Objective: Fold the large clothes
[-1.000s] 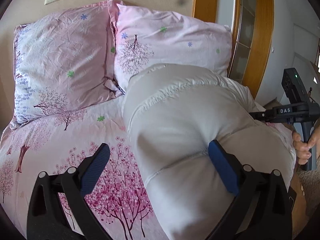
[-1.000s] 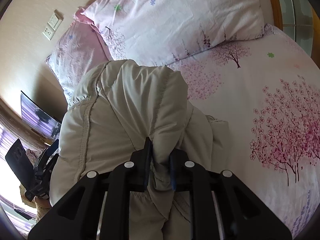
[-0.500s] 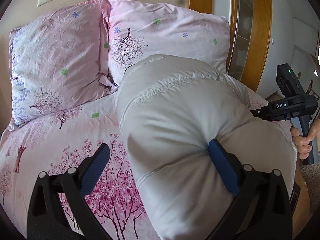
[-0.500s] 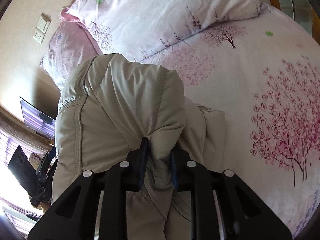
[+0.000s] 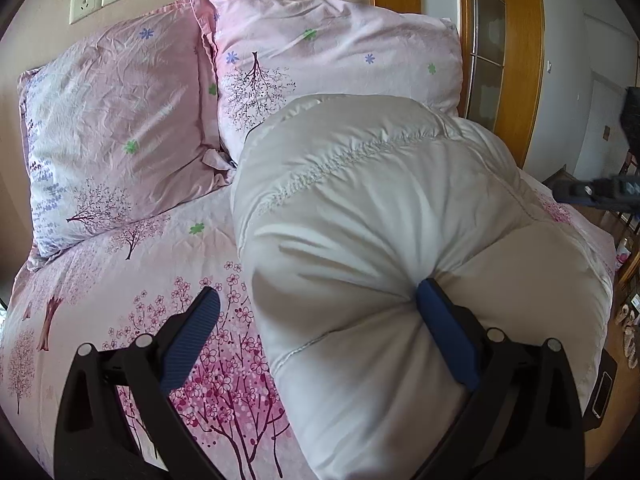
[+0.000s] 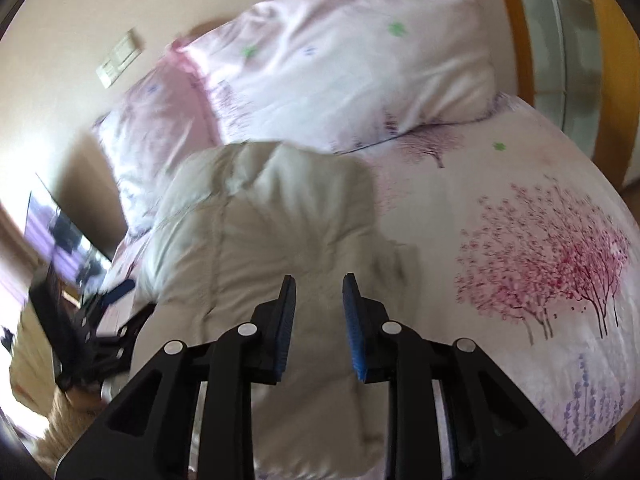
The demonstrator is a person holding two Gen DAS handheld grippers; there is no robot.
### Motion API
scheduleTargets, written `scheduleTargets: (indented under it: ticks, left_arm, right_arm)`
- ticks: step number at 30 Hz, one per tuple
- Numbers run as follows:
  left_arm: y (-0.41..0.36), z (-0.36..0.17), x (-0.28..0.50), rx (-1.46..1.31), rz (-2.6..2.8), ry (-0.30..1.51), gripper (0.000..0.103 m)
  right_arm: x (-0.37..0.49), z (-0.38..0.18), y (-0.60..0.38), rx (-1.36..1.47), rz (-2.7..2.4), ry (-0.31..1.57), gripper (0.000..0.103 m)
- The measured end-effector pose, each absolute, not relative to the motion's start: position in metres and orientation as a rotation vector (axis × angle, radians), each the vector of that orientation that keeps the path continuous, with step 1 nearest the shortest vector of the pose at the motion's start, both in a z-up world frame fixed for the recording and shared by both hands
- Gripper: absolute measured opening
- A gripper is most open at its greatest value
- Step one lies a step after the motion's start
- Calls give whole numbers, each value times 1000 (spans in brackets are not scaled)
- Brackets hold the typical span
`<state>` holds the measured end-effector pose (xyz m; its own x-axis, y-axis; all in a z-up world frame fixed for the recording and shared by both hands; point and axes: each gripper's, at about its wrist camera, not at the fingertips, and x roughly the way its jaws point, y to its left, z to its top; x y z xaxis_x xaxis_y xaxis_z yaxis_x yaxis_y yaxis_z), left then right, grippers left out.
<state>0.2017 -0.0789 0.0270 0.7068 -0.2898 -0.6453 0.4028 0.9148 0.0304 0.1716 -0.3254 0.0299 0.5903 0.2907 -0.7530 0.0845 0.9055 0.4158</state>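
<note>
Released since the earlier frame, the puffy white jacket (image 6: 256,240) now lies on the bed (image 6: 520,184) below the right tongs (image 6: 319,328), whose jaws are opening with nothing between them. From the left wrist, the left tongs (image 5: 316,336) stand wide, one pad dug into the jacket's (image 5: 360,220) fold, near two pillows (image 5: 120,120).

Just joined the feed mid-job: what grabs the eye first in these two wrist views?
A bulky white puffer jacket lies bunched on the pink blossom-print bedsheet, just below two matching pillows at the headboard. The left gripper stands wide open, one pad dented into the jacket's puffed side. The right gripper hangs above the jacket, its jaws opening with nothing between them.
</note>
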Motion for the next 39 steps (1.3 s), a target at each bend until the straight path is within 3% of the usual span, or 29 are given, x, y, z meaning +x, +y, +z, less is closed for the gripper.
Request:
scheduleTargets:
  ticks: [8, 27, 32, 36, 39]
  left_arm:
    - [-79, 28, 199, 168, -375, 679, 99]
    - [-61, 55, 204, 75, -378, 638, 99]
    - [-56, 50, 229, 65, -369, 691, 99]
    - [-57, 48, 232, 82, -375, 691, 99]
    - [-61, 45, 233, 97, -376, 699, 99]
  right_arm:
    - [180, -5, -309, 437, 137, 1027, 23]
    - [176, -32, -318, 533, 167, 1014, 21]
    - [183, -12, -321, 535, 157, 1055, 22]
    - [196, 31, -327, 511, 161, 945, 24]
    - [222, 29, -323, 480, 160, 991, 24]
